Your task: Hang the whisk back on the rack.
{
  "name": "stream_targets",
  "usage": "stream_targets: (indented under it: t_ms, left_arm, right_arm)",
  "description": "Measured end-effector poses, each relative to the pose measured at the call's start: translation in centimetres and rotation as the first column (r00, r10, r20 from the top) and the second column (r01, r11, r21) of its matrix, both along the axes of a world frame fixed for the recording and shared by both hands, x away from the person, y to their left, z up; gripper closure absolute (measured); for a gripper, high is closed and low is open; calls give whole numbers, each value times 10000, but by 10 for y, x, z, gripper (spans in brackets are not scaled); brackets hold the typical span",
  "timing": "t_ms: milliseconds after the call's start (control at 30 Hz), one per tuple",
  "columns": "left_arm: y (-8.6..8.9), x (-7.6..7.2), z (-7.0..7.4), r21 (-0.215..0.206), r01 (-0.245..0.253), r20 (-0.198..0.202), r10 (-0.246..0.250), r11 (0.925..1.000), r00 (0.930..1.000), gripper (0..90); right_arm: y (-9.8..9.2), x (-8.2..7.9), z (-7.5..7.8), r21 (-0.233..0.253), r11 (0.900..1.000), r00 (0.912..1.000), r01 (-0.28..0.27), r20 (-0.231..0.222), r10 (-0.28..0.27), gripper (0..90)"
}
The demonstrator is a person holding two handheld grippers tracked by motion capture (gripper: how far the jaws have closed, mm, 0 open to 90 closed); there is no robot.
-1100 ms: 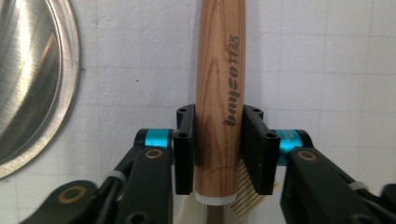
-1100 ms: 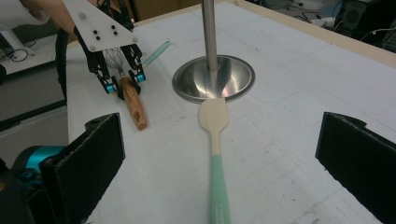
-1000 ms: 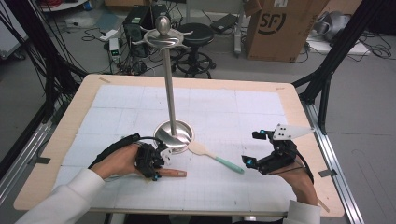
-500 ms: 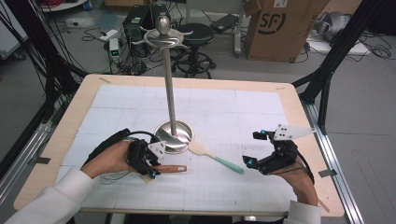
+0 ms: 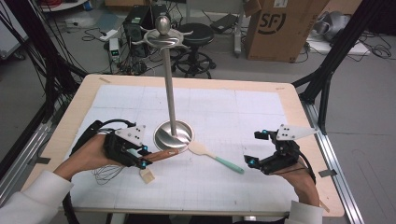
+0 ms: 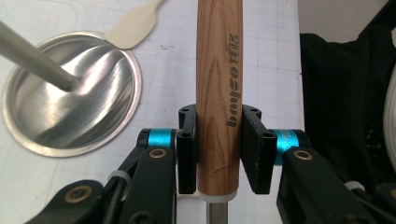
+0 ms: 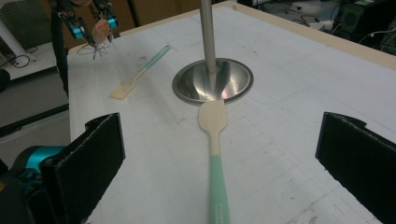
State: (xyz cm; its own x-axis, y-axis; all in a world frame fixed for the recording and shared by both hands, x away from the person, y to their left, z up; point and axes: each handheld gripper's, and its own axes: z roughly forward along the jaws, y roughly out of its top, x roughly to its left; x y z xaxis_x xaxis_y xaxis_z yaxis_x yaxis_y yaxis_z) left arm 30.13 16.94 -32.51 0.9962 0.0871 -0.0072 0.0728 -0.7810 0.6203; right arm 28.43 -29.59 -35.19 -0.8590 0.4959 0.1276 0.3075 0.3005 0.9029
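Raised since earlier: left gripper, fingers clamped on whisk's wooden handle, lifted off counter toward stand. Right gripper held open near spatula; hanging judged next.

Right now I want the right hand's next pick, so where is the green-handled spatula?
In the high view, the green-handled spatula lies on the table between both grippers, blade by the stand's round base, handle towards the open right gripper.

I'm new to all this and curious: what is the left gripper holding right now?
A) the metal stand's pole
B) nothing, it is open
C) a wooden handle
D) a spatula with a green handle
C: in the left gripper view the left gripper has both jaws pressed against a wooden handle, while the green-handled spatula lies untouched on the table.
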Motion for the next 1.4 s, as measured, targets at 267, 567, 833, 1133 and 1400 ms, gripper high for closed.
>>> stream_targets:
  t_ms: [267,567,833,1133,1400]
  left_arm:
    - [25,-2,25,-1071,-483,442,533,9931,9976,699]
    - [53,-3,56,-1987,-958,923,1159,9754,9890,699]
    - [73,0,83,-2688,-1406,1054,1743,9529,9790,700]
    - [88,8,115,-3518,-1738,1138,2263,9198,9674,700]
    - [93,21,140,-3844,-1871,1139,2475,9040,9622,700]
  right_arm:
    - [-3,-1,0,4,10000,10000,13,-23,-13,1]
    - [-5,-1,-1,23,9999,9999,132,-33,-132,1]
    - [-6,-1,-1,3,9999,9999,150,-75,-150,1]
    - [-4,0,-1,-22,9999,9999,108,-84,-108,1]
    - [-3,1,-2,-66,9999,9999,91,-117,-91,1]
